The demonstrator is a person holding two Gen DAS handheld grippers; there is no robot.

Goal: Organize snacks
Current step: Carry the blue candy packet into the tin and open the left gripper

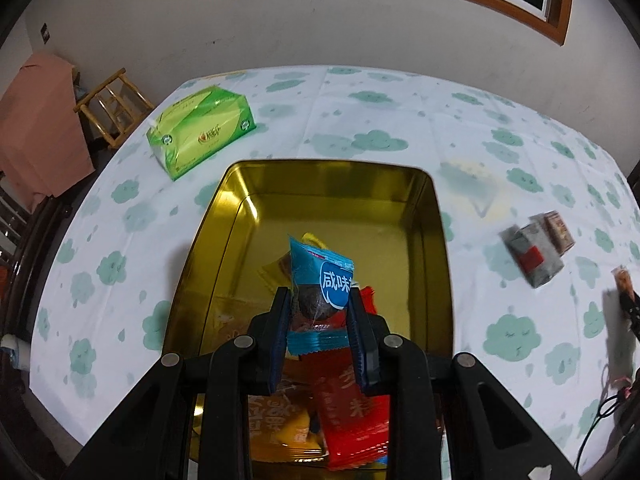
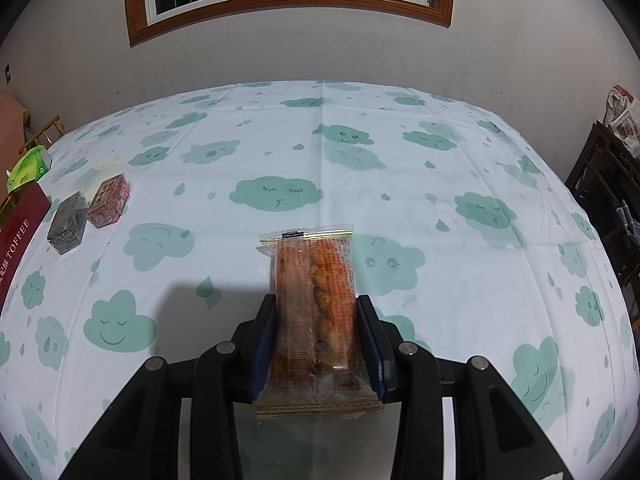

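Observation:
In the left wrist view my left gripper (image 1: 320, 300) is shut on a blue snack packet (image 1: 320, 280) with a dark round sweet inside, held above the gold tin box (image 1: 236, 200). Red (image 1: 352, 412) and orange (image 1: 276, 420) packets lie in the tin below. In the right wrist view my right gripper (image 2: 316, 312) is shut on a clear packet of orange twisted snacks (image 2: 316, 300), held above the tablecloth. A grey packet (image 2: 68, 224) and a red-patterned packet (image 2: 109, 200) lie on the table at the left; they also show blurred in the left view (image 1: 536, 252).
A green tissue pack (image 1: 200, 132) lies on the cloud-print tablecloth (image 2: 320, 160) beyond the tin. A dark red toffee box lid (image 2: 16, 236) sits at the left edge of the right view. A wooden stool (image 1: 112, 104) and dark chairs (image 2: 608, 200) stand off the table.

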